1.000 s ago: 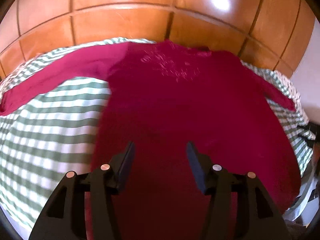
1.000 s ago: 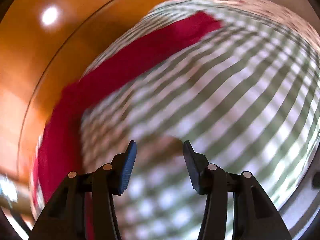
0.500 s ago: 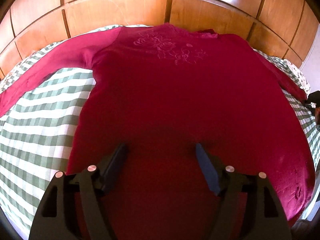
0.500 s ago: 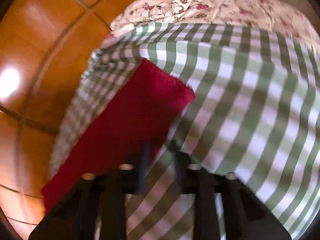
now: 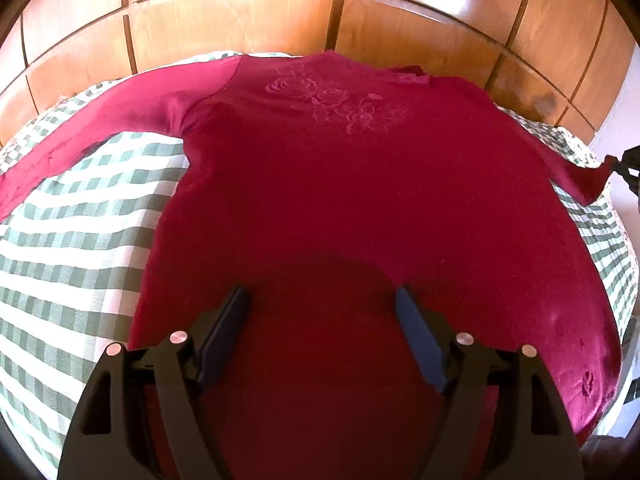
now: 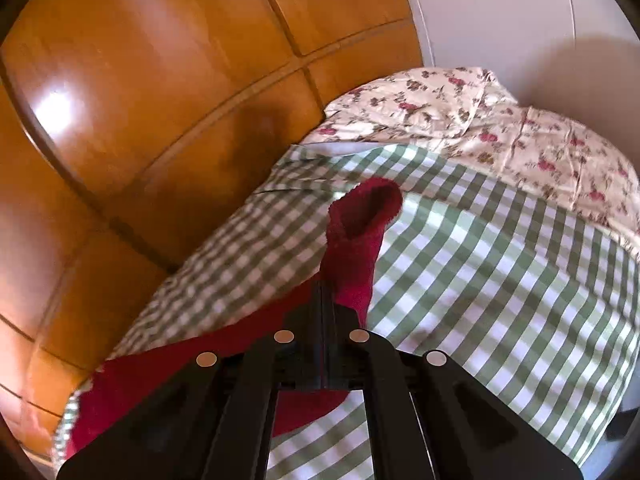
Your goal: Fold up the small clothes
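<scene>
Here's the red sweater (image 5: 360,200), spread flat and face up across the middle of the left wrist view, lying on the green-and-white checked bedspread (image 5: 80,240). Pale flower embroidery (image 5: 340,104) sits near the neckline at the top centre. One sleeve (image 5: 100,128) runs out to the left edge of the frame, flat on the checks. The other sleeve trails off to the right edge. Behind it all, wooden panels (image 5: 240,28) fill the top of the frame.

The left gripper (image 5: 320,312) hangs over the lower body of the sweater at the bottom centre, jaws wide apart and opening a touch more. Only the flat knit lies under the gap between the blue pads (image 5: 224,336), and they press on nothing.

Over to the right wrist view: the right gripper (image 6: 326,292) has its jaws clamped fully together on the sleeve end (image 6: 356,248). The cuff (image 6: 366,210) stands up beyond the fingertips, its mouth open toward the camera, lifted clear of the bedspread (image 6: 500,280). More red fabric drapes down to the lower left under the gripper body. A floral sheet (image 6: 480,128) covers the upper right of the bed, just past the checked cover, with a white wall (image 6: 500,12) above.
</scene>
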Motion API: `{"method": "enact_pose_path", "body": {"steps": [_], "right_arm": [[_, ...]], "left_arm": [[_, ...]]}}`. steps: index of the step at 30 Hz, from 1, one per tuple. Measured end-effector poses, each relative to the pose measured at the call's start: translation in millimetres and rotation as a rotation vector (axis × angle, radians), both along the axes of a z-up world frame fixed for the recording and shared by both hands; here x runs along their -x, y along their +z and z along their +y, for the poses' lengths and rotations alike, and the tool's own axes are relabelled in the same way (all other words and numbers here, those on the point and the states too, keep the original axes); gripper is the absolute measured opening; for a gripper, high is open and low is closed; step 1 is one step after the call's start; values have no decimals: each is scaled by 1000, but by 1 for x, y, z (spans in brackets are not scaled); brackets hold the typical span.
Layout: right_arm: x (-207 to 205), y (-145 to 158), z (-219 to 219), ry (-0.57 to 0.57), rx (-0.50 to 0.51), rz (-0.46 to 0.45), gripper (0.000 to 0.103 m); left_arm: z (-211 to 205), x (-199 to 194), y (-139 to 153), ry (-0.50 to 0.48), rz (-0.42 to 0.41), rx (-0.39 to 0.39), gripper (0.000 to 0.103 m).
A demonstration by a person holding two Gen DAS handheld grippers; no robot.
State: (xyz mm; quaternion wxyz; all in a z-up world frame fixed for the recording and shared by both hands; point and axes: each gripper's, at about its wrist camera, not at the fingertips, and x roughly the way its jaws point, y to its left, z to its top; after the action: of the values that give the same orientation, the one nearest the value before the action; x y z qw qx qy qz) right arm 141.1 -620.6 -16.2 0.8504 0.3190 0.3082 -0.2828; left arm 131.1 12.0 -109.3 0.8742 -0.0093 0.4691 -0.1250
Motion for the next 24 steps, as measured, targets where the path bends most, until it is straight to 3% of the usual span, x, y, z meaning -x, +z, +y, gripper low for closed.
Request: {"method": "enact_pose_path", "body": {"steps": [6,12,17,21,23,24], "right_arm": [[-13,32,63,178,-20,-104,0],[-77,50,187,506,-62,-198,0],[-122,35,307,780,-91,-183,0],[-135,20,370,935,-115,-164,0],[-134,17,380,954,-129,-172,17],[-132,17,377,946,-137,-178,36]], "left_arm": [[0,0,1,11,1,17,77],[8,-1,9,26,23,87,75],[16,-7,19,42,22,139,72],[21,-16,29,45,5,174,67],[23,-22,33,45,0,188,63],[24,-27,35,44,-3,197,61]]}}
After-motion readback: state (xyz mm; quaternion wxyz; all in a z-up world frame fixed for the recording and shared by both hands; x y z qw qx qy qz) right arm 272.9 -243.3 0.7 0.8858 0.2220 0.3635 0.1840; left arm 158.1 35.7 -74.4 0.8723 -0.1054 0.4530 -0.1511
